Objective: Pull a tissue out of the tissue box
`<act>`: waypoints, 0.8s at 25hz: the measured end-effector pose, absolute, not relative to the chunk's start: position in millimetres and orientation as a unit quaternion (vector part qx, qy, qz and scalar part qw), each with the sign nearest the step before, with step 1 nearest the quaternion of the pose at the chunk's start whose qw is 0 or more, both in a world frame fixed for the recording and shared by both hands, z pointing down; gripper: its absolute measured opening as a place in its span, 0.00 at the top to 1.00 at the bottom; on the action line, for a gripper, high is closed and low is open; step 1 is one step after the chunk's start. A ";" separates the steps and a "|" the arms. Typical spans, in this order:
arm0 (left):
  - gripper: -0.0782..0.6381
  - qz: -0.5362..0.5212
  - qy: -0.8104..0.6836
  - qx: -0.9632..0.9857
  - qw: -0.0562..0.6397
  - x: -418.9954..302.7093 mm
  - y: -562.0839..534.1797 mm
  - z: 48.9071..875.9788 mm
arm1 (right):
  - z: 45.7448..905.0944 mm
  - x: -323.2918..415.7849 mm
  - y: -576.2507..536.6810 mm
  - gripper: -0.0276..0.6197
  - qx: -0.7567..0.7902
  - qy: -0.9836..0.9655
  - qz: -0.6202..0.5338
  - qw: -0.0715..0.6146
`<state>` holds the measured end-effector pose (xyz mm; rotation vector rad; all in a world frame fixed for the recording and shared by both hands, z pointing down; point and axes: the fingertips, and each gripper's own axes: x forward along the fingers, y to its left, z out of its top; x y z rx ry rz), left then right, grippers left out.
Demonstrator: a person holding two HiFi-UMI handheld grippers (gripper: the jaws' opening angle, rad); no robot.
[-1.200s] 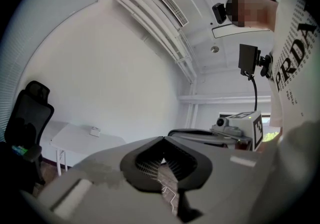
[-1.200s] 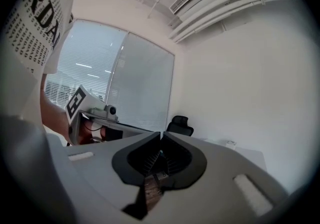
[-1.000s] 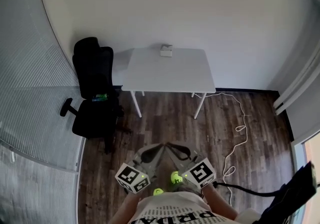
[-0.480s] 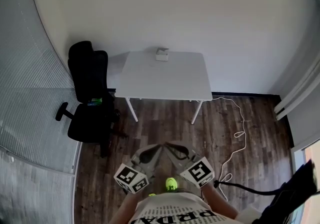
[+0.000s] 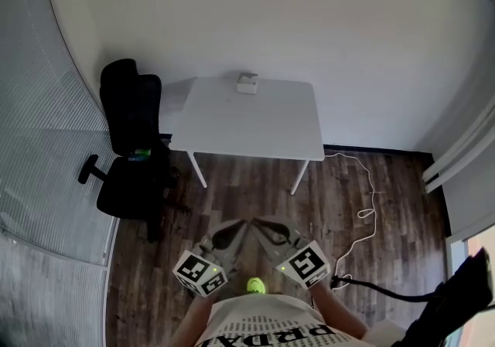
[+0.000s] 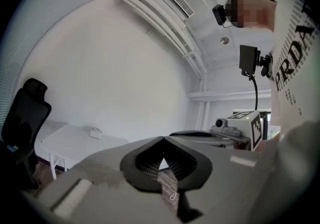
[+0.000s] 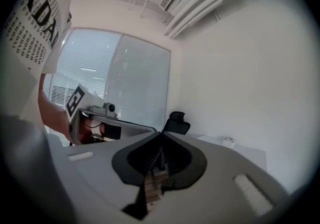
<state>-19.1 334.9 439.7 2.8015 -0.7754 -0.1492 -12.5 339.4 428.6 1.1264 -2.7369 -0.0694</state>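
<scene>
A small white tissue box (image 5: pixel 247 83) stands at the far edge of a white table (image 5: pixel 255 125), against the wall. Both grippers are held low in front of the person, far short of the table. In the head view the left gripper (image 5: pixel 243 225) and the right gripper (image 5: pixel 258 223) point toward each other, tips nearly touching. The left gripper (image 6: pixel 163 138) is shut with nothing in it; the tissue box (image 6: pixel 95 132) shows small and far on the table (image 6: pixel 60 143). The right gripper (image 7: pixel 161 133) is also shut and empty, with the tissue box (image 7: pixel 228 142) far ahead.
A black office chair (image 5: pixel 128 144) stands left of the table. A white cable (image 5: pixel 363 210) and a black cable (image 5: pixel 379 291) lie on the wood floor at the right. A glass wall with blinds runs along the left. The person's green shoe (image 5: pixel 255 285) shows below.
The person has stepped toward the table, which now sits a little lower and larger in the head view. Both grippers came along, still shut and side by side.
</scene>
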 end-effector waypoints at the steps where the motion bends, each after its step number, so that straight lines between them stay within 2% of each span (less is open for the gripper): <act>1: 0.90 -0.050 -0.264 0.956 0.117 -17.2 332.8 440.6 | 428.6 -9.9 336.6 0.94 0.380 -0.920 -0.023 0.090; 20: 0.90 -0.055 -0.267 0.955 0.120 -26.7 270.8 439.4 | 434.2 -17.7 276.9 0.94 0.377 -0.920 -0.009 0.102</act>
